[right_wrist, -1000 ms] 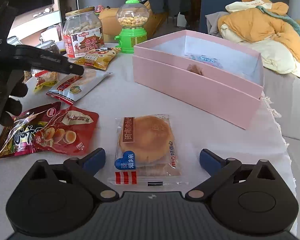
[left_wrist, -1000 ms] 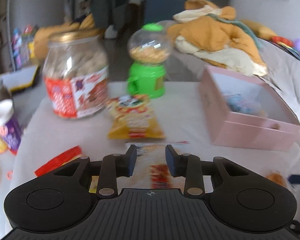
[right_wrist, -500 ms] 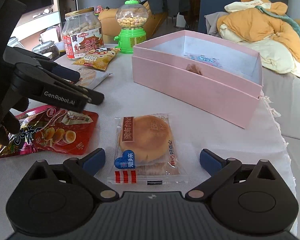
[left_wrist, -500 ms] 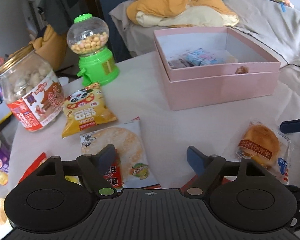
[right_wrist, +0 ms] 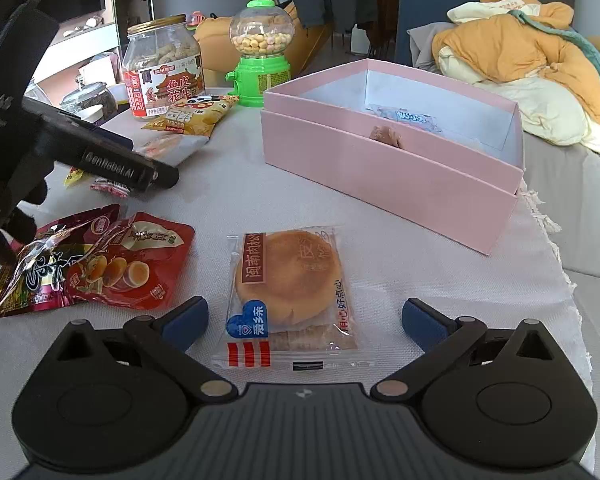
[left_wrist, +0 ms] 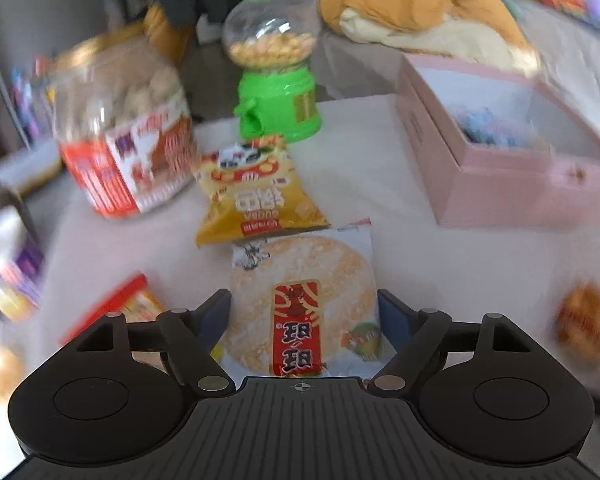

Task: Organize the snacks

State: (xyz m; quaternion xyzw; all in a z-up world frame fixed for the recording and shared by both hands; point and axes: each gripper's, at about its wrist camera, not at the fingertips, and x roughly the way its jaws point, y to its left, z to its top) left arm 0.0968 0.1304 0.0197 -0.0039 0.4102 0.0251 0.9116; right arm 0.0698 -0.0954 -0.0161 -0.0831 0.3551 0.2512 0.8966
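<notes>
A rice cracker packet with a red label lies on the white tablecloth, and my left gripper stands open with a finger on each side of it, pads not pressing. Beyond it lies a yellow chip bag. My right gripper is open around a wrapped round pastry that rests flat on the cloth. The pink box stands behind, with a few wrapped snacks inside. In the right wrist view the left gripper hovers low over the rice cracker packet.
A peanut jar and a green candy dispenser stand at the table's far side. Two red snack packs lie at the left near a gloved hand. Small candies lie under the left gripper. A bed with blankets lies right.
The left gripper opened from nearly shut, swung out over the table, then came down low with its fingers either side of the rice cracker packet. The right gripper and pastry stayed still.
</notes>
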